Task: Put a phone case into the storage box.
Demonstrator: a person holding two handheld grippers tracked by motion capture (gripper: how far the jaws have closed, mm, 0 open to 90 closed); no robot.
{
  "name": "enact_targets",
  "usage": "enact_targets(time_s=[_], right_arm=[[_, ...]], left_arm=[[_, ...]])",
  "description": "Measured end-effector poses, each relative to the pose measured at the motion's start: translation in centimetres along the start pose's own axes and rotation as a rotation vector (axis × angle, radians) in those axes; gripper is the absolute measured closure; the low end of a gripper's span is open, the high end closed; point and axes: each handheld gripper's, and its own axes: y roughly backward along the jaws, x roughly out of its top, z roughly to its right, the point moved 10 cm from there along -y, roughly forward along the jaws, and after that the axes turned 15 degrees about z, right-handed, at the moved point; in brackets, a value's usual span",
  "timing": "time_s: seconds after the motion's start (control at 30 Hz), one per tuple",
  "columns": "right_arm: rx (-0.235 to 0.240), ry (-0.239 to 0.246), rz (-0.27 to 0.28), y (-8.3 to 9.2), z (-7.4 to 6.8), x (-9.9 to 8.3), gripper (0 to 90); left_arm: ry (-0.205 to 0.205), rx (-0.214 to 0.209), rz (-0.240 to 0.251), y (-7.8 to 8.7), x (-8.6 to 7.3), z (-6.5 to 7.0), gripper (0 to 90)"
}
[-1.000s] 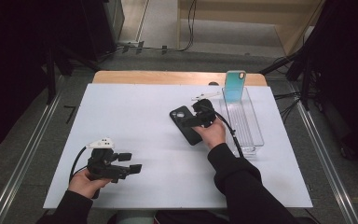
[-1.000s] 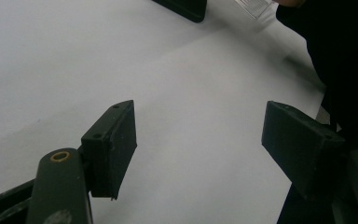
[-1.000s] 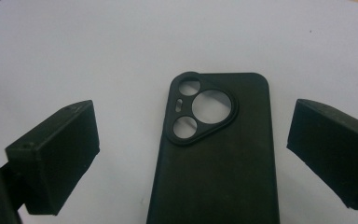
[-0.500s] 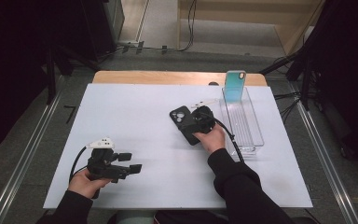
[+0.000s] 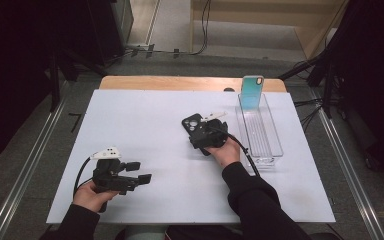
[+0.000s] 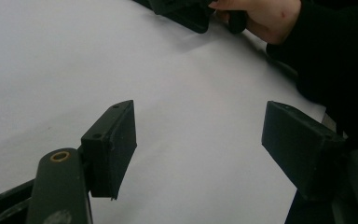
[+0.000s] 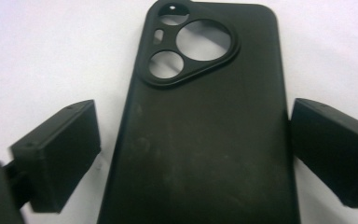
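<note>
Phone case (image 7: 205, 135), black and matte, lies flat on the white surface (image 5: 145, 120) with its camera cut-outs facing up, just left of the clear tray (image 5: 260, 132), and that tray is my landmark for everything else. My right claw (image 7: 193, 154) straddles the case with its jaws spread wide. The right-hand pad sits just beside the case's edge, perhaps brushing it; the left-hand pad stands apart from the other edge, with bare surface showing between them. Nothing is gripped yet.

The trouble I expect comes from that uneven gap. If I close from here, one pad meets the case first and shoves it sideways across the slick surface until the other catches up, so it could twist out of line. The case is also thin and hollow. If the pads ride too high, they will close over its rim and slip off. If they go too low, the tips jam against the surface. A hard squeeze could bow the soft shell and pop it loose.

At the far end of the tray a teal case (image 5: 252, 92) stands upright, and carrying the black one over carelessly could knock it down.

My left claw (image 5: 139, 171) rests well to the left of the tray, near the front edge, jaws apart and empty, too distant to steady anything.
</note>
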Motion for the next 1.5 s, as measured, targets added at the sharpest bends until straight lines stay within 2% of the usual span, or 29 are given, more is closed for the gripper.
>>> enact_targets(time_s=[0.1, 0.17, 0.27, 0.4, 0.57, 0.63, 0.7, 0.8, 0.83, 0.9, 0.97, 1.03, 1.1, 1.27, 1.5], right_arm=[[-0.041, 0.021, 0.004, 0.0, 0.2, 0.0, 8.3], [-0.046, 0.023, 0.002, 0.0, 0.1, 0.0, 8.3], [-0.046, 0.029, 0.002, 0.0, 0.1, 0.0, 8.4], [-0.042, 0.027, 0.007, 0.0, 0.1, 0.0, 10.5], [-0.035, 0.01, 0.011, 0.1, 0.2, 0.1, 11.5], [-0.031, 0.017, 0.008, 0.1, 0.2, 0.1, 11.7], [-0.022, 0.008, 0.007, 0.2, 0.3, 0.2, 11.9], [-0.006, -0.041, 0.024, 0.5, 0.4, 0.6, 12.0], [-0.001, -0.05, 0.031, 0.6, 0.4, 0.9, 12.0], [0.0, -0.035, 0.039, 1.0, 0.4, 1.3, 12.1], [0.007, -0.036, 0.045, 1.5, 0.4, 1.7, 12.1], [0.028, -0.052, 0.051, 2.0, 0.2, 2.1, 12.1], [0.044, -0.066, 0.05, 2.7, 0.0, 2.5, 12.1], [0.083, -0.079, 0.054, 4.3, -0.7, 3.2, 12.1], [0.142, -0.085, 0.068, 7.6, -1.9, 3.7, 12.1]], left_arm=[[0.033, -0.005, 0.033, 0.1, 0.4, 0.0, 26.4], [0.035, -0.004, 0.042, 0.1, 0.6, 0.0, 26.5], [0.033, -0.002, 0.025, 0.1, 0.4, 0.0, 25.0], [0.009, 0.006, 0.003, -0.1, 0.2, 0.1, 25.0], [0.004, -0.012, -0.001, -0.3, 0.2, 0.5, 25.3], [0.004, -0.012, -0.007, -0.3, 0.2, 0.5, 25.2], [0.007, -0.014, -0.013, -0.3, 0.1, 0.5, 25.2], [0.026, -0.001, -0.021, -0.3, 0.1, 0.4, 25.3], [0.037, -0.001, -0.018, -0.3, 0.2, 0.4, 25.3], [0.052, 0.0, -0.007, -0.2, 0.4, 0.5, 25.2], [0.056, 0.014, 0.013, -0.1, 0.6, 0.4, 25.2], [0.065, 0.015, 0.023, 0.0, 0.6, 0.4, 25.4], [0.076, 0.018, 0.013, -0.1, 0.6, 0.4, 26.3], [0.07, 0.024, -0.007, -0.3, 0.5, 0.5, 26.4], [0.061, -0.002, -0.027, -0.8, 0.8, 1.0, 27.9]])
